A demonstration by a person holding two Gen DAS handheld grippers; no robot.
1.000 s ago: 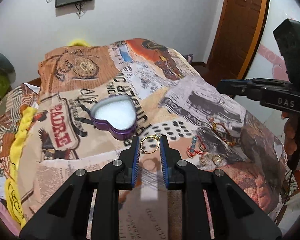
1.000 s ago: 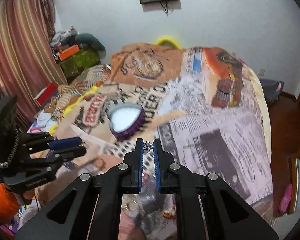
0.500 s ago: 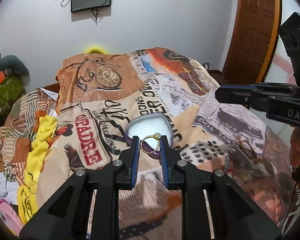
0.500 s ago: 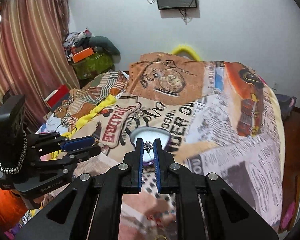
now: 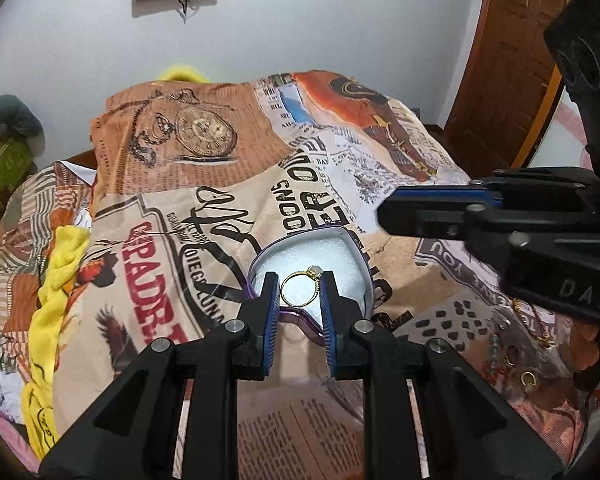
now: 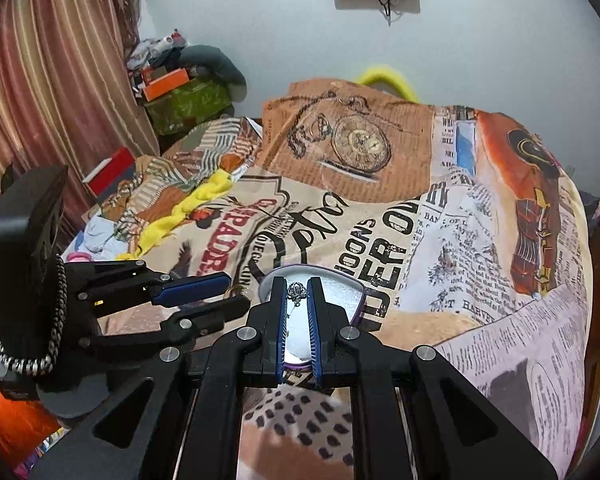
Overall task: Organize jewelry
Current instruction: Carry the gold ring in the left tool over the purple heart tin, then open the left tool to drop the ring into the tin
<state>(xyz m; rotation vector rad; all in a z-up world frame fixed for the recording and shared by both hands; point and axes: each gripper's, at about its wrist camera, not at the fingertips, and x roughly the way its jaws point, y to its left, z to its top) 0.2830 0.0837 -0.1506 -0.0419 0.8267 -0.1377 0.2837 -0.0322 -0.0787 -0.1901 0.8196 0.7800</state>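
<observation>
My left gripper [image 5: 299, 286] is shut on a gold ring [image 5: 300, 289] with a pale stone and holds it over the purple heart-shaped box [image 5: 356, 246], which has a white foam lining. My right gripper [image 6: 297, 294] is shut on a small silver ornament [image 6: 296, 293] and holds it over the same box [image 6: 346, 292]. The right gripper also shows in the left wrist view [image 5: 384, 214], just right of the box. The left gripper also shows in the right wrist view [image 6: 236, 296], just left of the box.
The box sits on a bed under a printed newspaper-style blanket [image 5: 204, 184]. Loose gold and beaded jewelry [image 5: 518, 356] lies on the blanket at the right. A yellow cloth [image 5: 56, 280] lies along the left side. A wooden door [image 5: 504, 60] stands at the right.
Both grippers have moved forward toward the heart-shaped box, still holding the ring and the silver ornament, and now hang over its foam.
</observation>
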